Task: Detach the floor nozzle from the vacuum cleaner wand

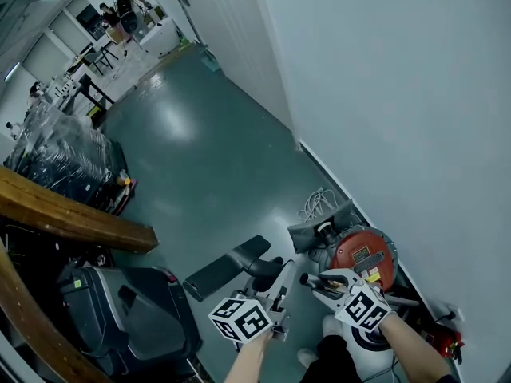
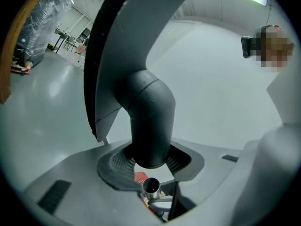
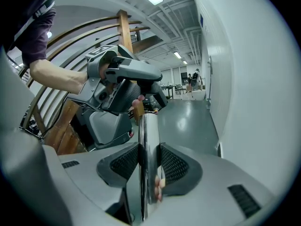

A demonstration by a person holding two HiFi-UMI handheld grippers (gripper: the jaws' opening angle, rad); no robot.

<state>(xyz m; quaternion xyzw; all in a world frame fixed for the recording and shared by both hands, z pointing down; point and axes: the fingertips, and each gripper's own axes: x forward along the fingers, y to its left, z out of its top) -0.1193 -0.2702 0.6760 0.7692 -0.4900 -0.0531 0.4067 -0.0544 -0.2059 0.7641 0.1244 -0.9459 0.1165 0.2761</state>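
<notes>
grippers number two, each carrying one marker cube. the left gripper pinches the matte black, elbow-shaped neck of the single floor nozzle, whose head is a long flat dark bar. the right gripper clamps the one wand, a shiny round chrome tube. its open end sits near the neck, apart from it. one round red vacuum canister rests on the glossy green floor.

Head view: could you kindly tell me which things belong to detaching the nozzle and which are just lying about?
Job: black plastic floor nozzle; shiny chrome wand tube; left hand-held gripper; right hand-held gripper.
Lying about: plastic-wrapped dark pallet load; coiled white cable; curved wooden beam; grey boxy machine.
</notes>
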